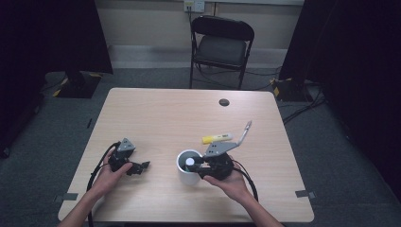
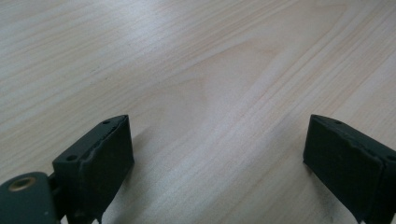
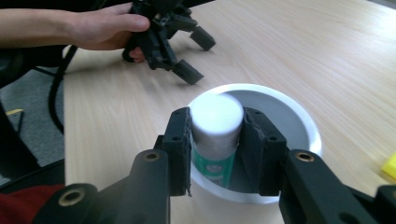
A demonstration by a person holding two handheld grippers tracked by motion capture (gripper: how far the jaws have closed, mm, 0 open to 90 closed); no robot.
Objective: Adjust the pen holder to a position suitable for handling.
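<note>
My right gripper is shut on a white-capped stick with a green label, both pads pressing its sides. The stick stands upright inside a white cup, its lower end below the rim. In the high view the cup sits at the table's front middle. My left gripper rests low over the table at the front left, and in the left gripper view my left gripper has its jaws wide apart with bare wood between them. The right gripper view shows that left gripper beyond the cup, held by a hand.
A yellow highlighter and a slim silver pen-like object lie just behind the right gripper. A black grommet sits near the table's far edge. A folding chair stands beyond the table.
</note>
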